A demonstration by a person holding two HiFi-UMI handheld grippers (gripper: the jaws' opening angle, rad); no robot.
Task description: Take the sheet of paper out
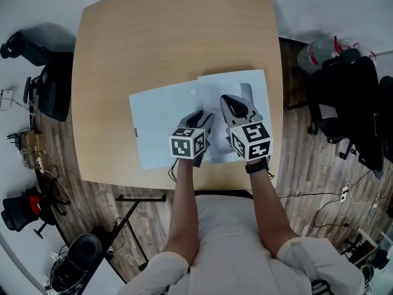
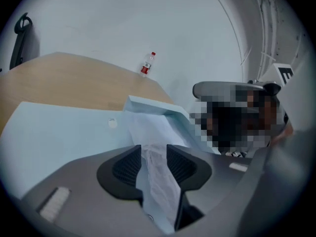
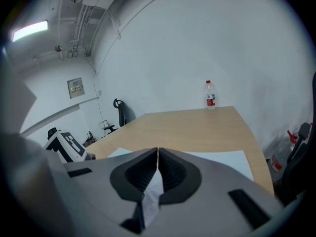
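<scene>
Where the R gripper (image 3: 157, 152) is seen along its own jaws, they stand closed tip to tip, w/ a fold of the white sheet of paper (image 3: 152, 194) pinched between the pads. L gripper (image 2: 154, 149): jaws parted, a crumpled strip of the same sheet (image 2: 159, 174) running through the gap, not clamped. Head view: both grippers sit side by side at frame ctr, L (image 1: 206, 117) beside R (image 1: 230, 100), each over the sheet (image 1: 245, 82), which overlaps the right end of a light-blue folder (image 1: 159, 121). Folder lies flat on the wooden table (image 1: 172, 42), near its lower edge in frame. L gripper view shows the folder's flap lifted at ctr. A plastic bottle (image 3: 210, 95) w/ red label stands upright at the table's far edge, well apart from the paperwork. Office chairs at frame's left & right sides, off the table.
</scene>
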